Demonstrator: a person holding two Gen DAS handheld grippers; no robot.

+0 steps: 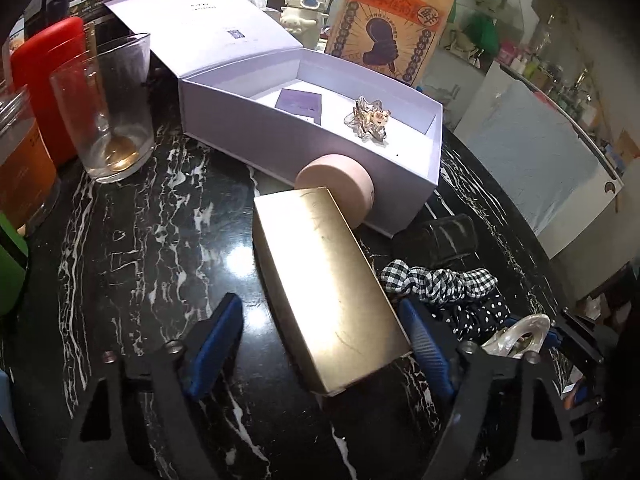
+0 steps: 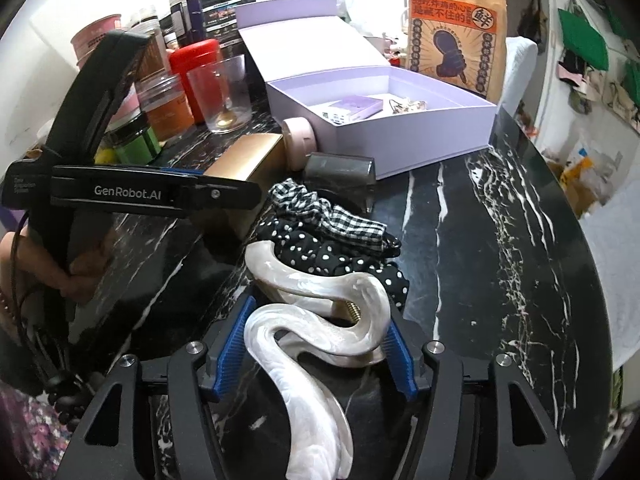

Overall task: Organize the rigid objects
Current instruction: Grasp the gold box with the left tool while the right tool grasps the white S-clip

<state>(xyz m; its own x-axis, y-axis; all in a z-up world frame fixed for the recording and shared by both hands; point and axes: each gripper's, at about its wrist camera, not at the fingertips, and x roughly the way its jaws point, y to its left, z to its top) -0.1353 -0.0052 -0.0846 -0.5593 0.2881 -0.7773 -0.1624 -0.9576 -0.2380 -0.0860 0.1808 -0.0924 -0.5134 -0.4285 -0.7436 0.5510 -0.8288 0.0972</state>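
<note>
A gold rectangular box (image 1: 324, 280) lies on the black marble table (image 1: 160, 248), between the blue pads of my left gripper (image 1: 320, 304). The right pad touches its edge while the left pad (image 1: 218, 340) stands a little off it, so the jaws are open. My right gripper (image 2: 320, 306) is shut on a pearl-white hair claw (image 2: 320, 328), held just in front of the scrunchies. An open lilac box (image 1: 320, 160) stands beyond and holds a purple card (image 1: 300, 104) and a gold-clear hair clip (image 1: 370, 120).
A pink round case (image 1: 340, 188) leans at the lilac box's front wall, with a dark grey case (image 2: 340, 172) beside it. Gingham (image 2: 320, 212) and polka-dot (image 2: 332, 256) scrunchies lie mid-table. Glasses (image 1: 108, 120), jars and a red-lidded tub (image 2: 196, 68) crowd the left; an orange bag (image 2: 456, 32) stands behind.
</note>
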